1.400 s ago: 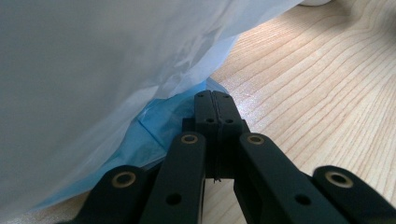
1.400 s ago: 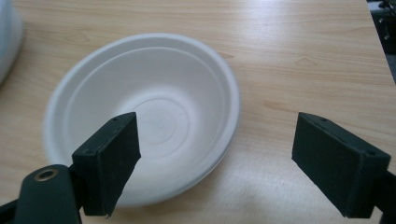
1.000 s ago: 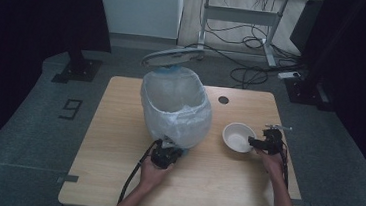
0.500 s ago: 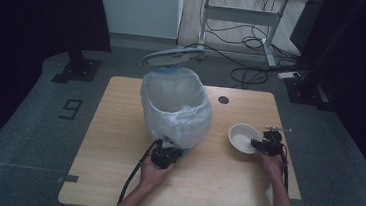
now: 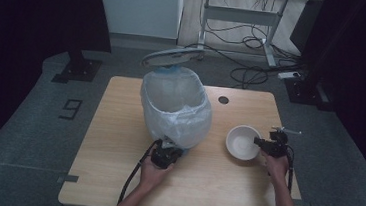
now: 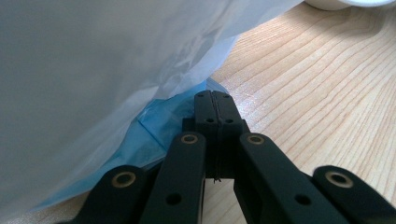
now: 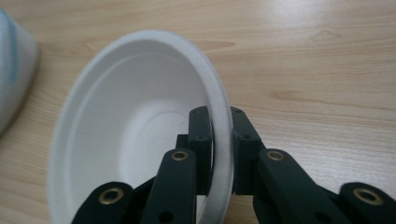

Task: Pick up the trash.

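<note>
Spreading pale and wood-grained under both hands, the tabletop (image 5: 118, 127) stood on a grey floor (image 5: 27, 134) in a dim room, with a round cable hole (image 5: 223, 100) near its far edge and a second desk (image 5: 259, 9) with loose cables (image 5: 246, 73) beyond it. A bin (image 5: 175, 107) lined with a pale plastic bag stood near the middle of the tabletop, its lid (image 5: 172, 58) raised behind it. In the high view the left tool (image 5: 166, 154) lay low against the near foot of the bin, held in the person's left hand (image 5: 152, 173), while the right tool (image 5: 262, 145) met the right rim of a white bowl (image 5: 240, 140) that sat to the right of the bin and apart from it. The left gripper view brought out what the high view could not: the left tool (image 6: 212, 95) had its jaws pressed together with no gap, nipping a fold of the blue liner (image 6: 159, 121) beneath the overhanging white bag (image 6: 93, 70). The right gripper view showed the bowl (image 7: 121, 135) tipped up on edge toward the camera, its thin rim caught between the right tool (image 7: 219, 116), whose jaws had just been closing and now stood one inside and one outside the wall, pressed against it. The bin's edge (image 7: 14, 70) showed blurred at the left of that view.
</note>
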